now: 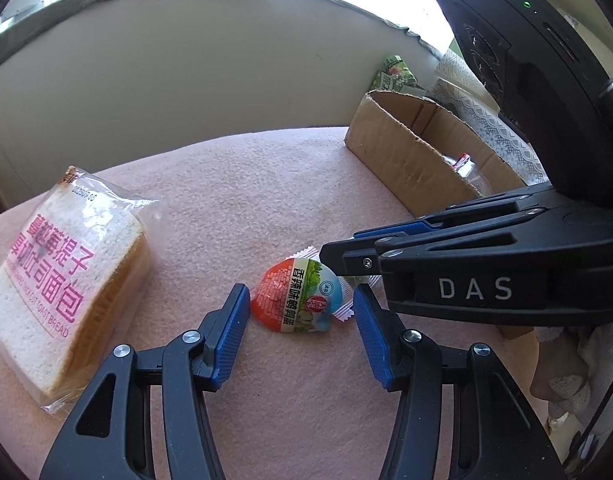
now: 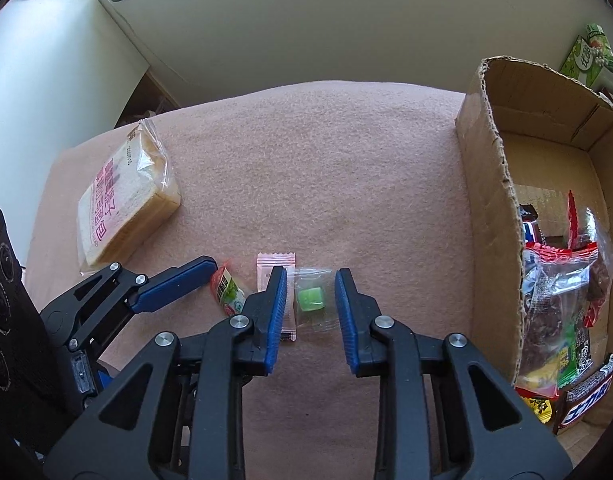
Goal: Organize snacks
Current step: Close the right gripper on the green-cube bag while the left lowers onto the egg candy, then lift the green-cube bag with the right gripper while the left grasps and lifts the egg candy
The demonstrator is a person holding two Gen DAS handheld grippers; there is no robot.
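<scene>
Two tools (image 2: pixel 310 300) (image 1: pixel 301 312) unclenched; straddling clear-wrapped green candy (image 2: pixel 311 299), red-green egg packet (image 1: pixel 294 300); centre before clenching, box (image 2: pixel 490 184) at three o'clock.

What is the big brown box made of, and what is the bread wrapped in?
The box looks like plain matte cardboard: brown, with a ragged torn top edge showing wavy ridges inside. The bread seems wrapped in thin clear plastic film: it is glossy and crinkled, with pink printing, and the slices show through.

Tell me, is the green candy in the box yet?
Not yet. The green candy lies on the pink cloth between the right gripper's open fingers, outside the cardboard box.
</scene>
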